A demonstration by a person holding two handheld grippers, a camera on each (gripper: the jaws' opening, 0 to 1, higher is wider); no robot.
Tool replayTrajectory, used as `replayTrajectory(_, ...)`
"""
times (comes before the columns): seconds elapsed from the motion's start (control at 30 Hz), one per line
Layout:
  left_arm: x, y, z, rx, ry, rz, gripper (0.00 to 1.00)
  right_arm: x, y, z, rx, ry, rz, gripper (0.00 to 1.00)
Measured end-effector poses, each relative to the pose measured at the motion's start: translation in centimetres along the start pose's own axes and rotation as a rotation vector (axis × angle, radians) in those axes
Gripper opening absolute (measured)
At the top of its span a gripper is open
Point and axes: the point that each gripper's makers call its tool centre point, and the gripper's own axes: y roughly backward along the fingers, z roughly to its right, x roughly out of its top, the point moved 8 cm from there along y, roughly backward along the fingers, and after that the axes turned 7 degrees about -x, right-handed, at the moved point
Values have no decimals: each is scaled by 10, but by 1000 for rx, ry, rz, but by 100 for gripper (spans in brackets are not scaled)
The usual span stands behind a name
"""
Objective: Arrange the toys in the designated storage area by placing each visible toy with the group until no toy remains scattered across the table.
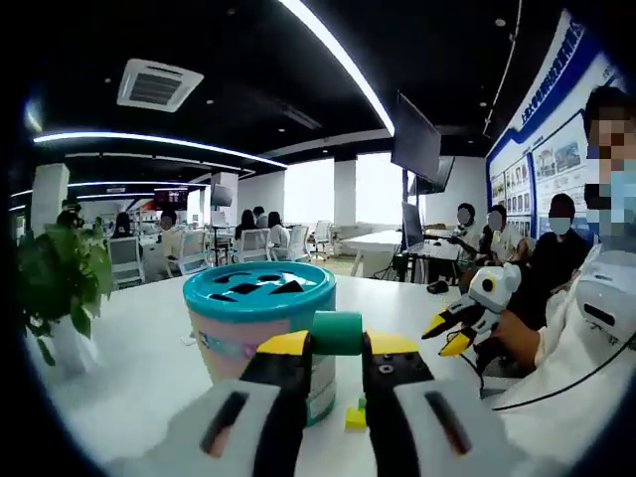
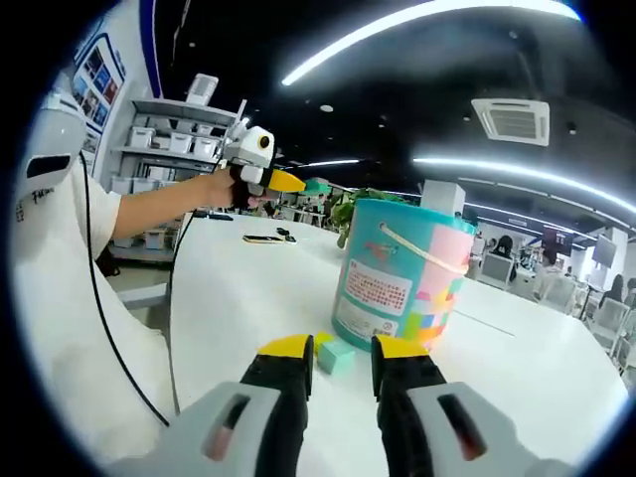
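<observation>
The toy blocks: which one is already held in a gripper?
The dark green block, clamped between the left gripper tips above the bucket. The yellow block and mint block lie on the table.

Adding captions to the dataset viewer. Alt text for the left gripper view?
The left gripper holds a green block between its yellow-tipped jaws, raised in front of a bucket with a teal shape-sorter lid on a white table. The right gripper, held in a hand, enters from the right.
</observation>
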Motion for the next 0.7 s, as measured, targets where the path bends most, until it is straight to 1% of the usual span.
replayTrajectory(0.03,9,-1,-1,-6,-11,-5,20,-1,1,0,0,0,0,23)
replayTrajectory(0.1,25,-4,-6,-25,22,25,20,-1,3,2,-6,-4,1,23)
replayTrajectory(0.17,39,-8,-14,-24,26,33,20,-2,3,3,-10,-4,0,23)
replayTrajectory(0.23,50,-13,-21,-13,25,23,20,-2,4,4,-12,-6,-1,23)
replayTrajectory(0.27,56,-18,-26,-14,36,14,20,-2,4,4,-12,-6,0,23)
replayTrajectory(0.3,59,-22,-28,-25,46,-11,20,-2,4,4,-13,-6,0,23)
replayTrajectory(0.33,60,-26,-31,-21,20,-49,20,-2,4,4,-12,-6,1,23)
replayTrajectory(0.37,61,-29,-38,11,-24,-91,20,-3,3,4,-11,-7,2,23)
replayTrajectory(0.4,62,-32,-44,36,-56,-121,20,-3,3,5,-11,-9,2,23)
replayTrajectory(0.43,63,-34,-46,37,-43,-124,20,-3,3,5,-10,-9,2,23)
replayTrajectory(0.47,65,-40,-51,22,-18,-135,20,-3,2,5,-9,-10,2,23)
replayTrajectory(0.5,65,-41,-52,19,-16,-140,20,-3,2,4,-8,-10,2,23)
replayTrajectory(0.63,66,-54,-75,47,-51,-264,20,-4,3,4,-3,-8,1,23)
replayTrajectory(0.67,66,-58,-76,31,-54,-295,20,-4,3,5,-6,-10,2,23)
replayTrajectory(0.7,66,-63,-76,19,-84,-317,20,-4,4,5,-7,-11,1,23)
